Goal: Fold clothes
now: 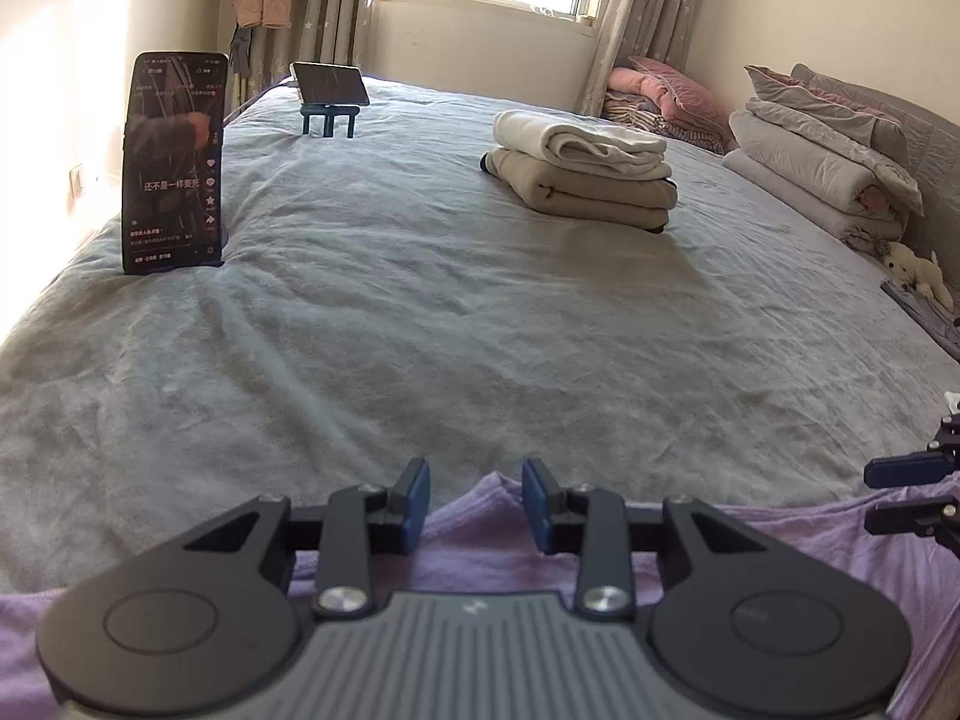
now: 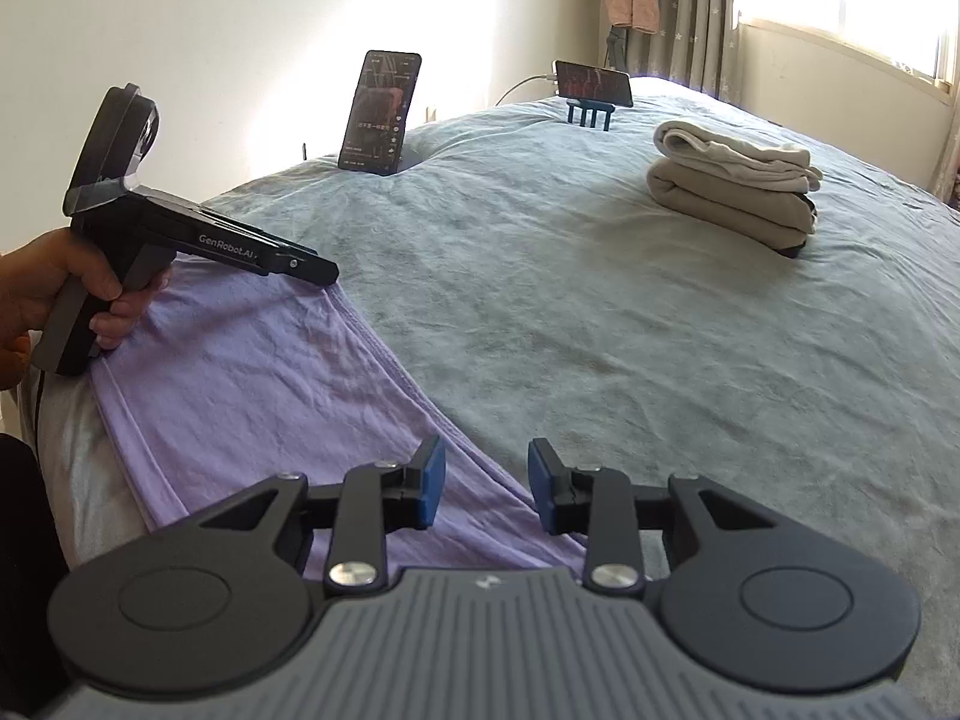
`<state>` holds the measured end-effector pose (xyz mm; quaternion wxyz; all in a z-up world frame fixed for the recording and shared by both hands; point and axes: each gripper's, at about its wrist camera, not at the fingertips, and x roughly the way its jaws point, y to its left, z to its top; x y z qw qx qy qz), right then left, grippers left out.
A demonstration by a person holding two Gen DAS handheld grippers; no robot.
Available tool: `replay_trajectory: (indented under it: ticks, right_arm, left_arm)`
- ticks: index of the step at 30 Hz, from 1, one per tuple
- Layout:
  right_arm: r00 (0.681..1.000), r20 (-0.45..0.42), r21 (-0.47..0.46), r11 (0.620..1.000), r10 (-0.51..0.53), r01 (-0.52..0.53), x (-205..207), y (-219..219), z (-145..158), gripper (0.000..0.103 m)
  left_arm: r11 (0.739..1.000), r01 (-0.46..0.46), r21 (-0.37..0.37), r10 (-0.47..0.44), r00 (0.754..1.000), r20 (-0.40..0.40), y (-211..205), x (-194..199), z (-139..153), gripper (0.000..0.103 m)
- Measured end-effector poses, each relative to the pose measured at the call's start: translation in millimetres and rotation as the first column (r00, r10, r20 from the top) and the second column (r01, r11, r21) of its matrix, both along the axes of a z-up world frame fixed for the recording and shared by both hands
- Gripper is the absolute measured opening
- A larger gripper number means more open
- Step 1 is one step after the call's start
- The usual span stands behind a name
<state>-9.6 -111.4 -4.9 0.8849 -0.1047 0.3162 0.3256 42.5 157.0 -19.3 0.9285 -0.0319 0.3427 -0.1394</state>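
Lavender ribbed cotton garment (image 2: 252, 372) is lying flat across lower left of right-wrist frame, far edge running diagonally between left gripper (image 2: 327, 273) and right gripper (image 2: 487, 489), both hovering parted, gripping nothing.

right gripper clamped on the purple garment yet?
No, the right gripper is open, its blue pads apart above the far edge of the purple garment, with nothing pinched between them.
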Motion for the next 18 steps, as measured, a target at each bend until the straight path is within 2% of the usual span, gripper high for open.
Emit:
replay_trajectory:
  ticks: [5, 6, 7, 8, 9, 10, 15, 18]
  right_arm:
    - [0.997, -0.018, -0.018, 0.997, 0.077, -0.077, 15, 30, -9, 0.034]
    - [0.996, -0.024, -0.025, 0.996, 0.081, -0.082, 18, 33, -12, 0.032]
    - [0.996, -0.031, -0.033, 0.996, 0.083, -0.084, 19, 36, -15, 0.023]
    - [0.996, -0.033, -0.040, 0.996, 0.082, -0.084, 20, 37, -18, 0.009]
    - [0.996, -0.032, -0.044, 0.996, 0.080, -0.081, 19, 38, -20, 0.004]
    - [0.997, -0.022, -0.046, 0.996, 0.074, -0.075, 18, 37, -20, 0.002]
    - [0.997, 0.076, -0.034, 0.999, 0.027, -0.024, 7, 33, -10, 0.002]
    - [0.998, 0.057, -0.050, 0.999, 0.011, -0.008, 15, 36, -16, 0.002]
  left_arm:
    - [1.000, 0.027, -0.015, -0.027, 1.000, -0.003, 0, 0, -1, 0.034]
    - [0.999, 0.034, -0.015, -0.034, 0.999, -0.005, -1, 0, -1, 0.034]
    - [0.999, 0.041, -0.014, -0.041, 0.999, -0.008, -1, 0, -2, 0.034]
    - [0.999, 0.045, -0.010, -0.045, 0.999, -0.013, -2, 1, -3, 0.029]
    - [0.999, 0.047, -0.006, -0.048, 0.999, -0.016, -3, 1, -4, 0.008]
    - [0.999, 0.048, 0.000, -0.048, 0.999, -0.015, -3, 1, -5, 0.004]
    - [1.000, 0.017, 0.019, -0.018, 0.997, 0.080, -5, -5, 4, 0.003]
    - [0.999, 0.001, 0.042, -0.004, 0.999, 0.054, -7, 3, -3, 0.003]
